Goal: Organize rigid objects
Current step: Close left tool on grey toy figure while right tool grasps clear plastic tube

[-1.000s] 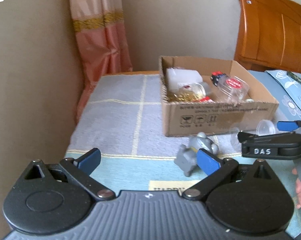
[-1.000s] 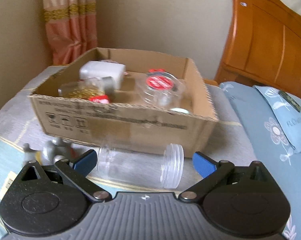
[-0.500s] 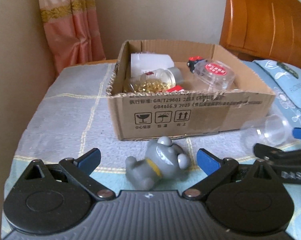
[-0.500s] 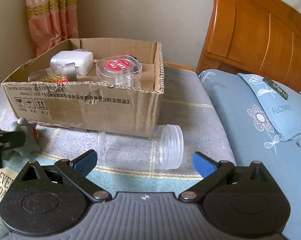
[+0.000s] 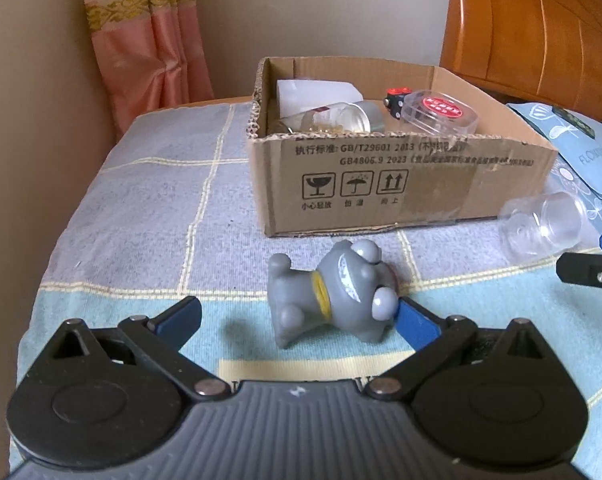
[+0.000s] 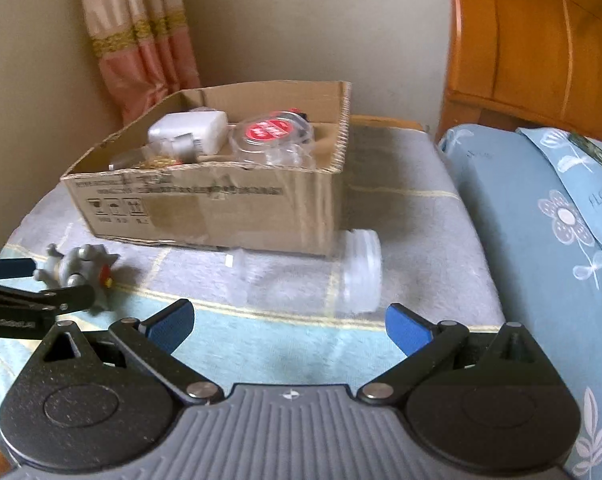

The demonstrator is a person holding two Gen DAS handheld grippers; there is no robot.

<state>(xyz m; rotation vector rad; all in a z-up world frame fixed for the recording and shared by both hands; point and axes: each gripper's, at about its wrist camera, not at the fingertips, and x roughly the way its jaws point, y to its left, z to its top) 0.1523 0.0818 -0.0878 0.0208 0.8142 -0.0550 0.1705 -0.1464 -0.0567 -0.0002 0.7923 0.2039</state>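
Broadly, a checked grey and pale-blue bed cover (image 5: 149,208) carries an open brown cardboard box (image 5: 401,188) holding jars and a white block. Just before it lie a clear lidless plastic jar (image 6: 309,276) on its side, ahead of the spread right tongs (image 6: 289,324), and a small grey toy figure with a yellow collar (image 5: 329,292), toppled between the spread left tongs (image 5: 297,316) and touching their right finger.

**Around the bed**

We see a pink curtain (image 5: 149,40) with a gold band hanging at the far left, a plain beige wall (image 5: 321,4) behind, an orange wooden headboard (image 5: 533,28) at the far right, and a blue flowered pillow (image 6: 541,216) lying right of the checked blanket (image 5: 153,200).
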